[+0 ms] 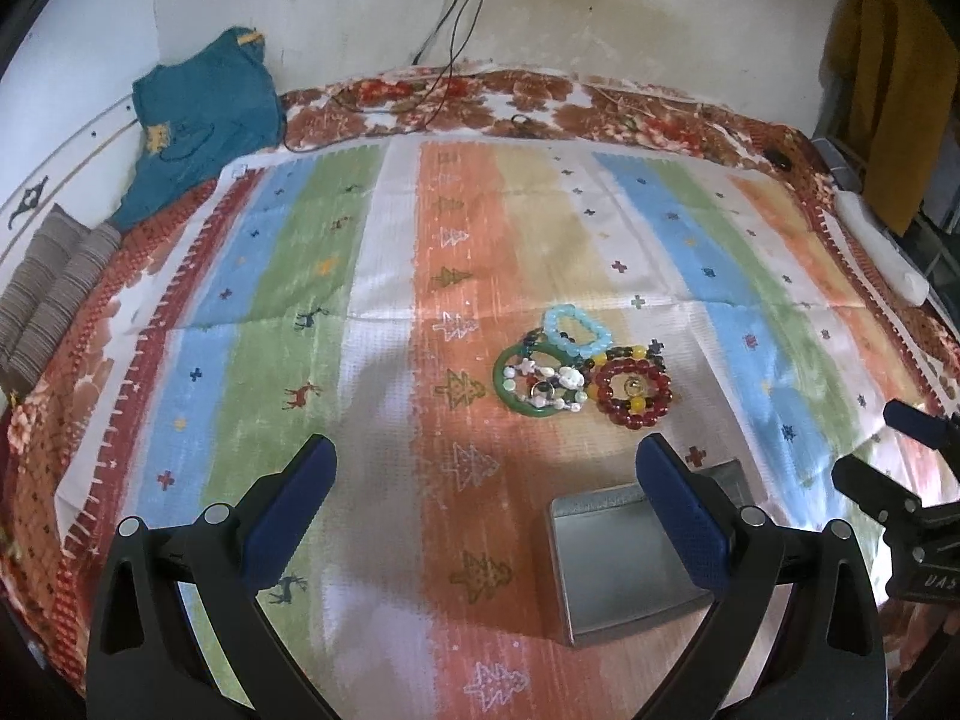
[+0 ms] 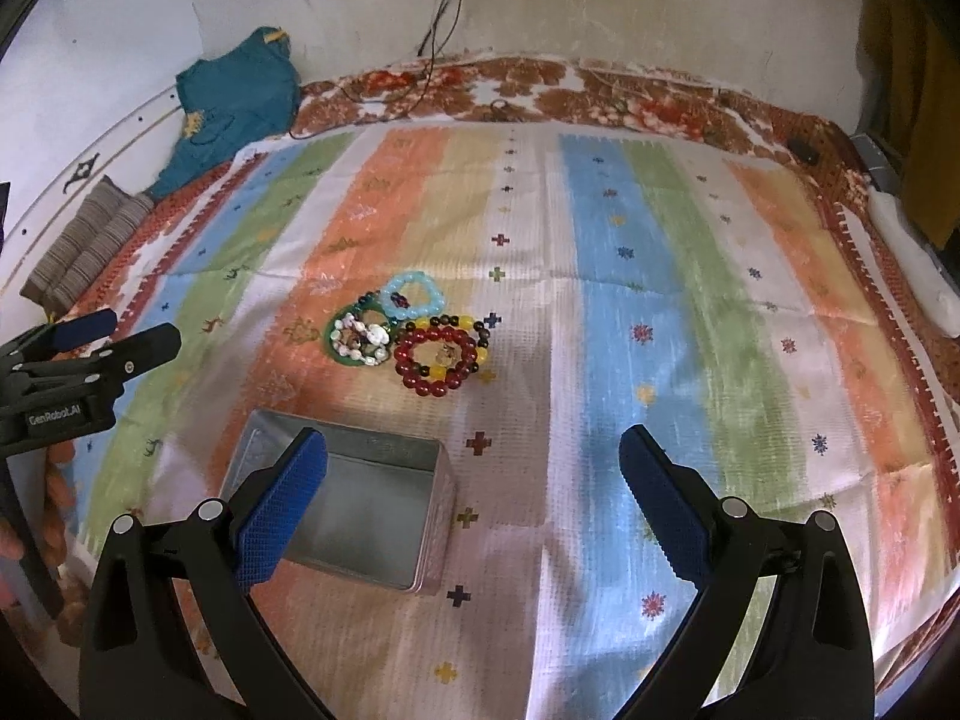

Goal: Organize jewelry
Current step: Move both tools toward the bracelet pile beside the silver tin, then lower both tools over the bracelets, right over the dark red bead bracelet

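A striped mat (image 1: 384, 252) in blue, green, white, orange and yellow bands lies spread over a red-and-brown floral bedcover (image 1: 540, 99), which runs up to a stained white wall (image 1: 600, 6). A teal garment (image 1: 204, 114) is bunched at the far left corner, and dark cables (image 1: 462, 12) hang down the wall onto the bed.

Near the middle of the mat sits a small cluster of jewelry, the pieces touching or overlapping: a pale blue bead bracelet (image 1: 576, 333) at the far side, a green bangle (image 1: 534, 384) with a white bead bracelet (image 1: 549, 387) lying inside it, and a dark red bead bracelet (image 1: 633, 393) just to the right. A small ring may lie inside the red loop, though it is too blurred to be sure. An open, empty metal tin (image 2: 354, 510) rests on the mat just nearer than the cluster.

The left gripper (image 1: 483, 480) hovers above the mat with its blue-padded jaws spread wide, holding nothing; its right finger overlaps the tin in view. The right gripper (image 2: 471, 474) likewise hangs with its jaws wide apart and empty, its left finger in front of the tin.
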`<state>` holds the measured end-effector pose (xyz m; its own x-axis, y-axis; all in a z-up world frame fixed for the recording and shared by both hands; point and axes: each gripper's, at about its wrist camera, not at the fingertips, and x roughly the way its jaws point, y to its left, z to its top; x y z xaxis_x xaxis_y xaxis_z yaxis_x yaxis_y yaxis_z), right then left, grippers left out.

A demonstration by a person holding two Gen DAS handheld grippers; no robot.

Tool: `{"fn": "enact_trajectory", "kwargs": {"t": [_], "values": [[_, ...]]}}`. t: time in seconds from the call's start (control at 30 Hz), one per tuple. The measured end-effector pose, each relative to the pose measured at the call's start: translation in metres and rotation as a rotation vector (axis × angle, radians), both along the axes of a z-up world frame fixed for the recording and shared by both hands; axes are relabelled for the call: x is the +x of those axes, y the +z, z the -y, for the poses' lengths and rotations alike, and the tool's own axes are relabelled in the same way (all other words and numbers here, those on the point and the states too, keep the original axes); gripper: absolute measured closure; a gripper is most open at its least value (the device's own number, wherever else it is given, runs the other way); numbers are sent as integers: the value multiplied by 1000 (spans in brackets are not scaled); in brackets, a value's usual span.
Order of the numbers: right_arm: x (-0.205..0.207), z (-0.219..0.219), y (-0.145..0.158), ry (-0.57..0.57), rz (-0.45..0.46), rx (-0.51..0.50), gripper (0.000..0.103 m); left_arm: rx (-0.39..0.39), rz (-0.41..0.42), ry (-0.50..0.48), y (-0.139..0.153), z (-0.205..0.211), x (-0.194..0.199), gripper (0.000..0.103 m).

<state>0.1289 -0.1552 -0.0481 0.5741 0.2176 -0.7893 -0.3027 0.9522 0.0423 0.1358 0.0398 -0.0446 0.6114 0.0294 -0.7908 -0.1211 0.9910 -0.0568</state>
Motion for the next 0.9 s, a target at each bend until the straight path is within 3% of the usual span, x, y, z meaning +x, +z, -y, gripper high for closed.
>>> {"fn": "enact_trajectory", "kwargs": {"t": [0.43,0.9], "values": [[29,-9,-13,24,-74,44,4,-8,-60,-10,-19,0,37,6],[59,-19,-40,36,-161,40,4,-91,-140,41,-41,-10,72,6]]}}
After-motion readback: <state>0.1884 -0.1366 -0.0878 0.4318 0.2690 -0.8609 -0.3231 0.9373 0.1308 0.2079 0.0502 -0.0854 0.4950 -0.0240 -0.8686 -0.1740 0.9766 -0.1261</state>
